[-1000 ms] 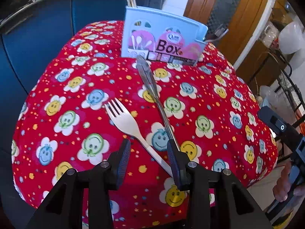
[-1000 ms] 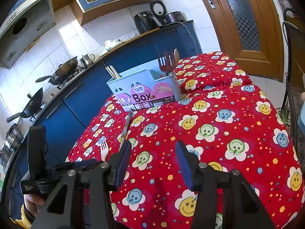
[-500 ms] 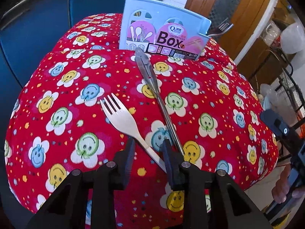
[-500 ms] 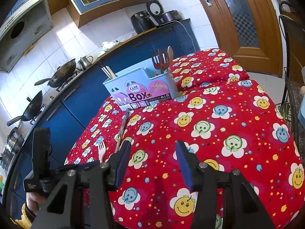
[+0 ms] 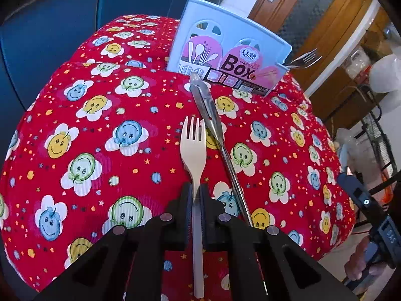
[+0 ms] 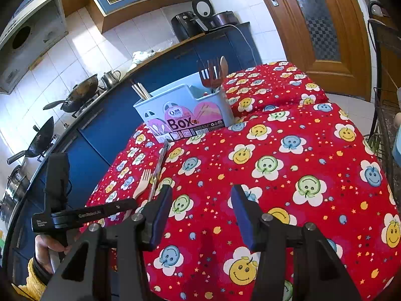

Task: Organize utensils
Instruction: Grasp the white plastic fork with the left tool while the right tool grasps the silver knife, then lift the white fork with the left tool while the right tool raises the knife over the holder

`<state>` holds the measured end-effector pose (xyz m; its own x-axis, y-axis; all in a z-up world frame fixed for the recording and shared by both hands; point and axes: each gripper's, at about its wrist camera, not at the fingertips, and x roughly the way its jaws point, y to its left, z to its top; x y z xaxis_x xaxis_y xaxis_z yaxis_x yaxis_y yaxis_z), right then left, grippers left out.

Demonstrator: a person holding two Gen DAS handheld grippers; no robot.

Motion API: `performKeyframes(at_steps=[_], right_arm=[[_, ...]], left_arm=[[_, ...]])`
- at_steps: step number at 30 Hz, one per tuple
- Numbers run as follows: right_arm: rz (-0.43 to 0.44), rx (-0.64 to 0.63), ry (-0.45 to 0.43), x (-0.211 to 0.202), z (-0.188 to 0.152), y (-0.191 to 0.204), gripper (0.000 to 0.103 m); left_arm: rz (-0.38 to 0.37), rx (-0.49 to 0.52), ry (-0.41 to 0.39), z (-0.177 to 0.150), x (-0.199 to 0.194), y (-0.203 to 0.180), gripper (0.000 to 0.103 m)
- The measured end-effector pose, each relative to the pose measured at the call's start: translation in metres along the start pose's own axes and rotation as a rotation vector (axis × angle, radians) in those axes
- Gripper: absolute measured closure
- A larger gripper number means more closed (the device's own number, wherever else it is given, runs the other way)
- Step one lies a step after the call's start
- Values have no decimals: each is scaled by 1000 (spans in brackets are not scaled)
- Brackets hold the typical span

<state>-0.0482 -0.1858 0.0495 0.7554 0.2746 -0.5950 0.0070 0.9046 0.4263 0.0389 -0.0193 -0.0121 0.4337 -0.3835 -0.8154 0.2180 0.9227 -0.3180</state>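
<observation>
With the left gripper (image 5: 196, 195) clamped on the cream fork (image 5: 193, 148) lying beside the knife (image 5: 216, 135) on the tablecloth (image 5: 100, 130), lift straight up (right gripper (image 6: 201, 207) half apart, empty), then tines-up into the utensil box (image 5: 233, 60).

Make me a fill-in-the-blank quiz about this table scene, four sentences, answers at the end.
1. The left gripper has its jaws shut on the handle of the cream ___.
2. The right gripper has open jaws that hold ___.
3. The metal knife lies on the red tablecloth, its tip towards the blue ___.
4. The word printed large on the utensil holder is ___.

Answers: fork; nothing; utensil holder; Box
</observation>
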Motion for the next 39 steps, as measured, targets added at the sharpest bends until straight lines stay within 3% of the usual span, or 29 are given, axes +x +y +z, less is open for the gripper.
performKeyframes(at_steps=[14,25,33,39], right_arm=[[-55,-78,83,22,7,24,51],[-72,-198,213,57,23,60,51],[-77,-292,317,97,34,91,51],[-62,-285,409,134,42,97,52]], left_arm=[[-12,-12,-223,8,-50,24,97],[-1,7,-391,11,-82,36,97],[-8,0,-466,14,-93,46,97],[2,-15,-503,16,-97,57,97]])
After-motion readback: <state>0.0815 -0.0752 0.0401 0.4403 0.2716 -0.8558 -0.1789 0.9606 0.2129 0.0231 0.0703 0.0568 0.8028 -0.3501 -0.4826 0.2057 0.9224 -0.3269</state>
